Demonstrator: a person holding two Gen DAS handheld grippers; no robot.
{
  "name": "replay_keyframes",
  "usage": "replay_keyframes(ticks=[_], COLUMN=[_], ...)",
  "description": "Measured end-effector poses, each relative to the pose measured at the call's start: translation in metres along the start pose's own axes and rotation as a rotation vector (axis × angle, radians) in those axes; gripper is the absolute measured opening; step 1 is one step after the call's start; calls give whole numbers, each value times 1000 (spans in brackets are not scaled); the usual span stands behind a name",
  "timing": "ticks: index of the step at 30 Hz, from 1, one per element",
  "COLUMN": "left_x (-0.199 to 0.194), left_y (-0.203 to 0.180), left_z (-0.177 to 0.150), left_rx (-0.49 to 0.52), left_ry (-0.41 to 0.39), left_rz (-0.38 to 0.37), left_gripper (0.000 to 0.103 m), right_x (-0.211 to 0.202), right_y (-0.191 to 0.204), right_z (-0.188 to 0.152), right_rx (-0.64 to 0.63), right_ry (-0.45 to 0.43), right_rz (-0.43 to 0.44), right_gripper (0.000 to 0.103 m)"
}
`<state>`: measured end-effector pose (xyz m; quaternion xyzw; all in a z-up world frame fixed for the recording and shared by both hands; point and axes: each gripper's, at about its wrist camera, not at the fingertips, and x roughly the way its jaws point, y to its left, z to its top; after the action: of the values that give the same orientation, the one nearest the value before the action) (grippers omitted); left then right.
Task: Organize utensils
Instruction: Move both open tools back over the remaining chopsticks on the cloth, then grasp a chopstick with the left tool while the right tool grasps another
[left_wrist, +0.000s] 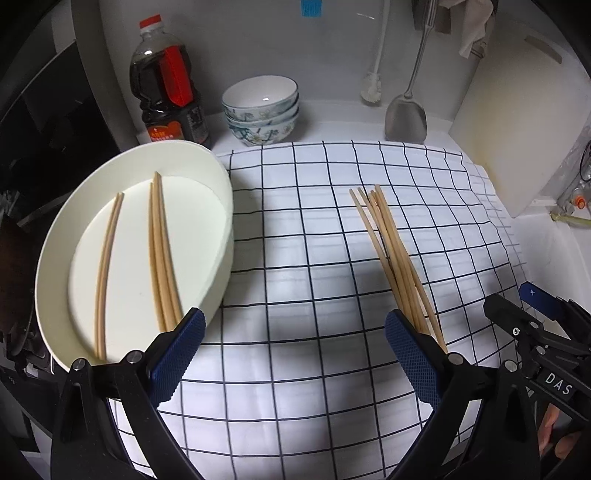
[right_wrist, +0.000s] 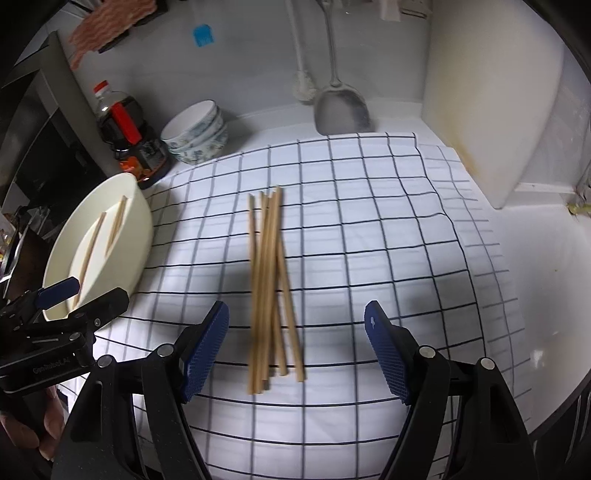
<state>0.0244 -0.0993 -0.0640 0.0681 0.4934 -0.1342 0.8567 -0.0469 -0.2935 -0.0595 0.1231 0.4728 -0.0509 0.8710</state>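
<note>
Several wooden chopsticks (right_wrist: 267, 284) lie in a loose bundle on the checked cloth (right_wrist: 369, 258); they also show in the left wrist view (left_wrist: 395, 254). A cream oval tray (left_wrist: 207, 173) at the left holds three chopsticks (left_wrist: 159, 254); it also shows in the right wrist view (right_wrist: 142, 221). My right gripper (right_wrist: 295, 347) is open and empty, its jaws on either side of the bundle's near ends. My left gripper (left_wrist: 295, 354) is open and empty, over the cloth between tray and bundle.
A soy sauce bottle (left_wrist: 166, 85) and stacked patterned bowls (left_wrist: 260, 109) stand at the back. A metal spatula (left_wrist: 406, 114) and a white brush (left_wrist: 373, 85) hang by the wall. A white cutting board (left_wrist: 513, 122) leans at the right.
</note>
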Motion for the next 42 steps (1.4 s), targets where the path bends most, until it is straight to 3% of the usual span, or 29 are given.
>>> replay_keyframes(ticks=[19,42], left_x=[49,78], left_y=[-29,-25], left_z=[-2,-7], left_rx=[-8,-83], left_ry=[49,7], left_rz=[38,25], left_gripper=[96,96], right_x=[45,95], right_y=[-31,-14], right_z=[1,-6], right_rx=[0,-176], right_ry=[39,6], right_rz=[-14,-15], right_gripper=[73,72])
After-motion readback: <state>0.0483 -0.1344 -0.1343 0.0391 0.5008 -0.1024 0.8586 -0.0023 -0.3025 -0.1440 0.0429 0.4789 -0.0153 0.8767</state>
